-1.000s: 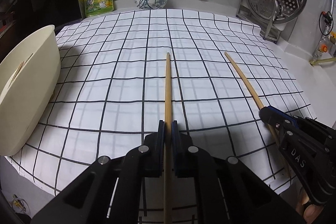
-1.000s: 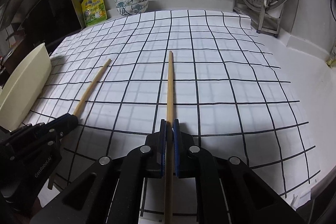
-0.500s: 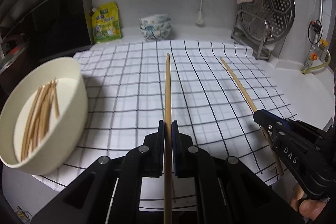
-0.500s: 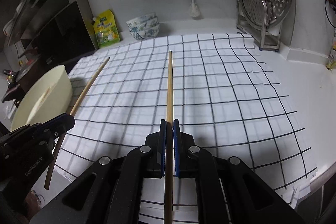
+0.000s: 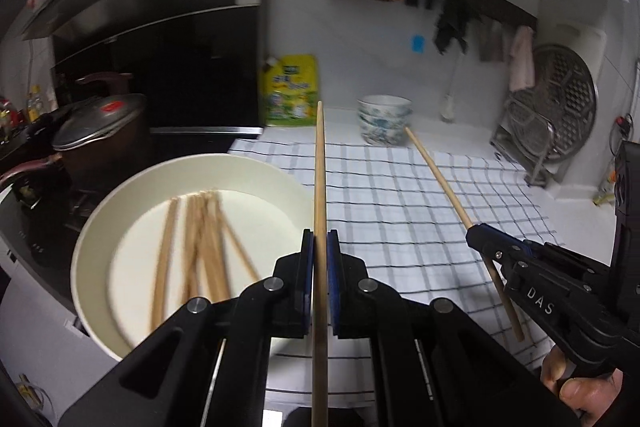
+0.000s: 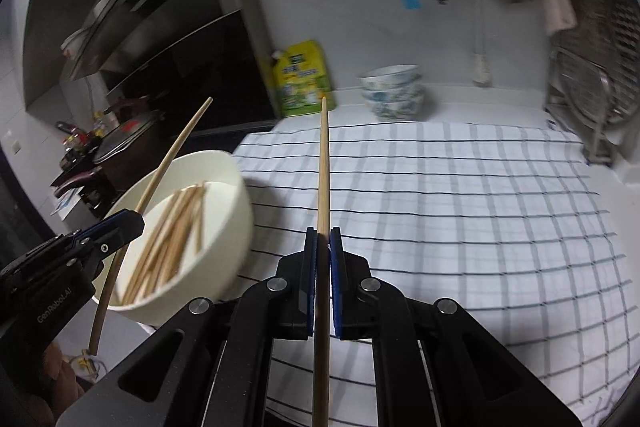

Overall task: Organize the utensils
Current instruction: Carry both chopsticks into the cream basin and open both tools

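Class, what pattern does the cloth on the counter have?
The cloth is white with a dark grid of checks, clearest in the right wrist view.

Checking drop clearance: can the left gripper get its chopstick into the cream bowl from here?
Probably yes. The left gripper, shut on its chopstick, sits beside the cream bowl; its open top holds only flat-lying chopsticks.

Two black handheld grippers are held side by side, both raised and pointing forward. The left gripper [image 5: 319, 247] has its blue-lined jaws pressed together on a chopstick [image 5: 320, 187] that runs straight ahead. The right gripper [image 6: 323, 247] clamps a second chopstick [image 6: 323, 179] the same way. A bare hand [image 5: 576, 383] grips the right gripper's handle from below.
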`<control>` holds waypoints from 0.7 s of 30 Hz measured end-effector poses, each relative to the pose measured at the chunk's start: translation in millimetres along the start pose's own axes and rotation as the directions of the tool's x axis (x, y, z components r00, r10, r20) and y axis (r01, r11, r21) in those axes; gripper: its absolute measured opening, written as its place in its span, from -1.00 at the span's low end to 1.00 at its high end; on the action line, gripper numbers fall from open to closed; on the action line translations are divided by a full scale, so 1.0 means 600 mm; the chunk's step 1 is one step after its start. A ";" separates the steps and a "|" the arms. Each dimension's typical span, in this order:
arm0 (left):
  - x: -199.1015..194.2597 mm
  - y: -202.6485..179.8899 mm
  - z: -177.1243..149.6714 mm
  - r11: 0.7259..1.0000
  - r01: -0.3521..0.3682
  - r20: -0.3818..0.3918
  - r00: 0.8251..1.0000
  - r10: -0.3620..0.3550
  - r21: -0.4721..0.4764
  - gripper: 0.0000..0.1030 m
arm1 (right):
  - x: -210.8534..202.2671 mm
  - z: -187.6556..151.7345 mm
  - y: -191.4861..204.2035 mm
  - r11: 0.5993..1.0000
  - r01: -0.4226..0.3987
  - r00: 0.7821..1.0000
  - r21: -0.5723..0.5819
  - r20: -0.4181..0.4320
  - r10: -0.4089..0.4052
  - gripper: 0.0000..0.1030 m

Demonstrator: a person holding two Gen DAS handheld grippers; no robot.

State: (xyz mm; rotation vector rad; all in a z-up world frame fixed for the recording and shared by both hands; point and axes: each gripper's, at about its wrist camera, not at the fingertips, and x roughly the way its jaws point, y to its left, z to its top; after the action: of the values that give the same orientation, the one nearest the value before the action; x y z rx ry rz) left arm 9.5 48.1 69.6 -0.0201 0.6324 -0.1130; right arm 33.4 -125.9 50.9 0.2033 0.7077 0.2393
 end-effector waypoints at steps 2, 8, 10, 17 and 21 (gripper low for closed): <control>0.003 0.039 0.005 0.999 -0.040 0.007 0.999 0.040 -0.019 -0.85 | 0.026 0.011 0.038 0.999 -0.033 0.999 -0.027 -0.017 0.032 -0.88; 0.025 0.141 0.003 0.990 -0.122 -0.020 0.993 0.121 -0.077 -0.85 | 0.094 0.035 0.154 0.986 -0.123 0.991 -0.112 -0.064 0.116 -0.88; 0.035 0.166 0.000 0.986 -0.139 -0.034 0.990 0.137 -0.091 -0.86 | 0.114 0.043 0.184 0.980 -0.150 0.987 -0.131 -0.085 0.139 -0.88; 0.078 0.213 -0.009 0.980 -0.163 -0.087 0.984 0.154 -0.115 -0.85 | 0.189 0.047 0.245 0.967 -0.195 0.971 -0.165 -0.173 0.166 -0.88; 0.103 0.222 -0.014 0.979 -0.174 -0.116 0.980 0.161 -0.109 -0.85 | 0.213 0.044 0.256 0.965 -0.203 0.964 -0.169 -0.206 0.167 -0.88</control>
State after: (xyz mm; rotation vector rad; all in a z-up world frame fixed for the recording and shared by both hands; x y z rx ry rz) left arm 67.2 173.9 19.4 -0.0754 0.7439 0.0873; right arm 122.0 53.9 32.0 0.0654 0.8519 0.5086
